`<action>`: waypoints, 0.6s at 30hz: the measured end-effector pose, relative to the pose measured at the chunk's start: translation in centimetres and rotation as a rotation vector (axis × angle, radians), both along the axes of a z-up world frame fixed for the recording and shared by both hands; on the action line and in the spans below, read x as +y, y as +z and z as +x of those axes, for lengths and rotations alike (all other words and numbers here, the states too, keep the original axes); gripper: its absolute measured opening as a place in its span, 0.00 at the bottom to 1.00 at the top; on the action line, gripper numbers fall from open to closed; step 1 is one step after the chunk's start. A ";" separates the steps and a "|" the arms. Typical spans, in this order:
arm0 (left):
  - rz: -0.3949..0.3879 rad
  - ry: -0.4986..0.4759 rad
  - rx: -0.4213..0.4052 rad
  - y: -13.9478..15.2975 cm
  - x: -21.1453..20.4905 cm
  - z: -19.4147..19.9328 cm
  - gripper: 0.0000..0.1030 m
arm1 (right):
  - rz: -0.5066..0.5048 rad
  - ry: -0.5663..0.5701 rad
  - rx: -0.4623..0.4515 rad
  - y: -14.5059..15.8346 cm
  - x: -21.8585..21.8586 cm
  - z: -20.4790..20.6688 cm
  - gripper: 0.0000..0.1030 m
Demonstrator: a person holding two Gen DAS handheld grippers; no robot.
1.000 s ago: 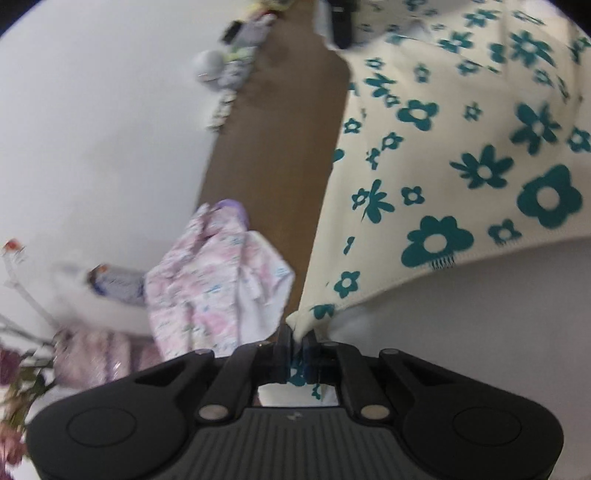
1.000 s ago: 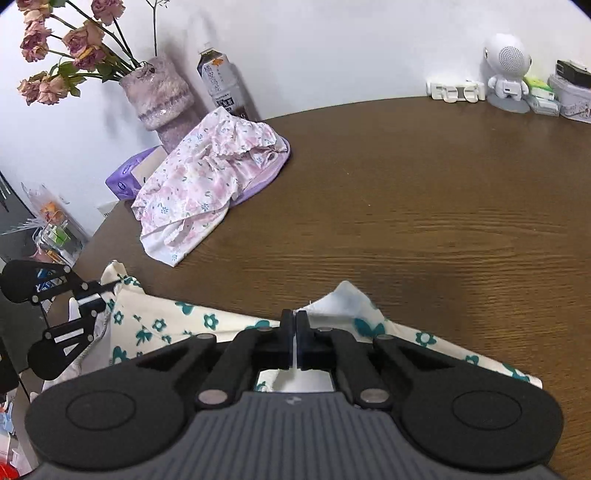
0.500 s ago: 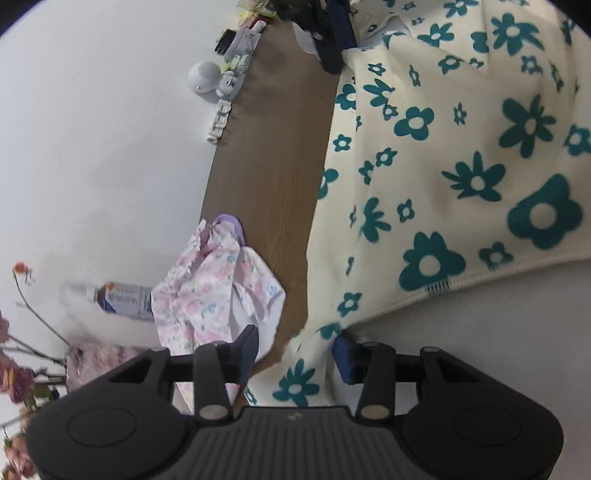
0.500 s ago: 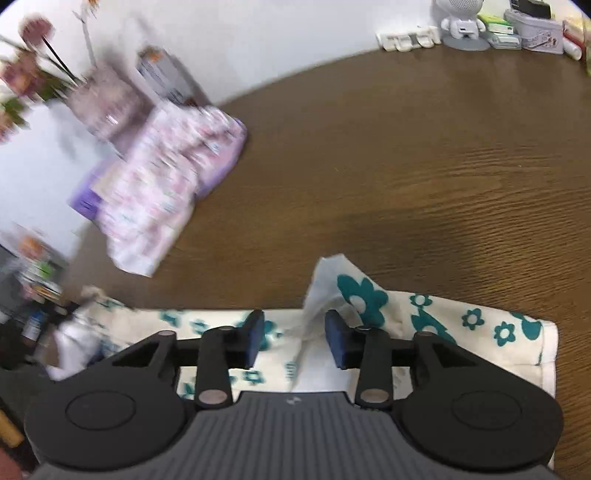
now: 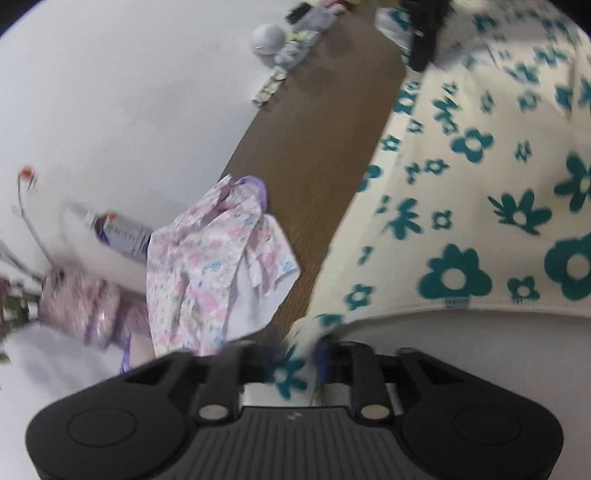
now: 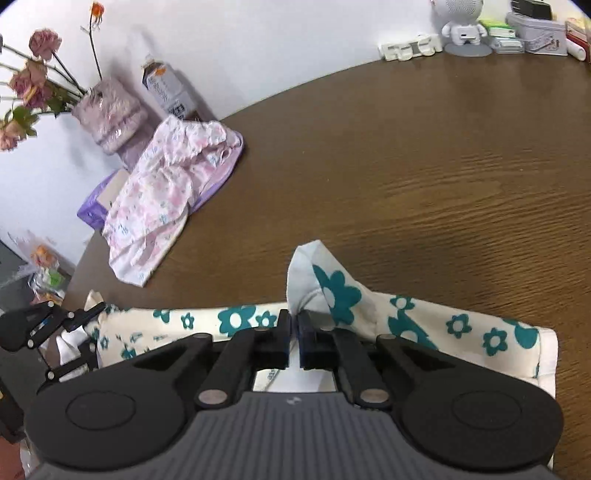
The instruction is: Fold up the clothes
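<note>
Right claw [image 6: 294, 325]: fingers drawn almost together, pinching a raised fold of the flowered cloth [image 6: 332, 291]; the pinched corner stands up just ahead of the fingertips.
Left claw [image 5: 297, 354]: fingers a moderate gap apart, a corner of the flowered cloth [image 5: 461, 192] lying between them; this view is blurred, so contact with the fingers cannot be told.
Left claw, seen from the right wrist view [image 6: 79, 321]: at the left end of the cloth, at the worktop's left edge.
Flowered cloth: cream with teal flowers; it lies in a long band along the near edge of the worktop [image 6: 406, 155], running from one claw to the other. In the left wrist view it fills the right half of the picture.
Pink garment [image 6: 162, 192]: crumpled heap at the far left of the worktop, resting partly on a purple item; well apart from the flowered cloth.
Bottle [image 6: 168, 92]: upright against the wall, just behind the pink garment.
Vase [image 6: 109, 112]: beside the bottle, holding dried roses [image 6: 33, 81].
Small white figure [image 6: 461, 26]: far right corner of the worktop, among boxes.
</note>
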State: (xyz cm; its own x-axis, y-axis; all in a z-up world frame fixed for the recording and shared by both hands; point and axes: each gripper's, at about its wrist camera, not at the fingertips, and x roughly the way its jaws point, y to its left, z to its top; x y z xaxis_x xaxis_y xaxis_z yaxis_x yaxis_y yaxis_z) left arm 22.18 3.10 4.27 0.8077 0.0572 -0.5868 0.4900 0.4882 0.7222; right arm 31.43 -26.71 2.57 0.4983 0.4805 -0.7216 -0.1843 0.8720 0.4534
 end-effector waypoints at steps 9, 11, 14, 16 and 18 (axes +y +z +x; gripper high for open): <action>-0.612 0.163 0.252 7.2 5.6 -3.2 0.63 | -0.017 -0.008 -0.043 2.2 -0.6 -2.7 0.35; -0.725 0.215 0.321 7.0 5.2 -3.3 0.63 | -0.025 -0.018 -0.036 2.1 -0.2 -2.7 0.34; -0.906 0.361 0.436 5.4 5.1 -1.9 0.59 | -0.036 -0.033 -0.027 1.9 0.3 -2.6 0.34; -1.037 0.485 0.469 4.4 6.0 -0.6 0.58 | -0.043 -0.042 -0.020 1.8 0.6 -2.5 0.34; -1.180 0.571 0.469 3.6 7.2 0.6 0.58 | -0.044 -0.032 -0.019 1.5 0.9 -2.2 0.34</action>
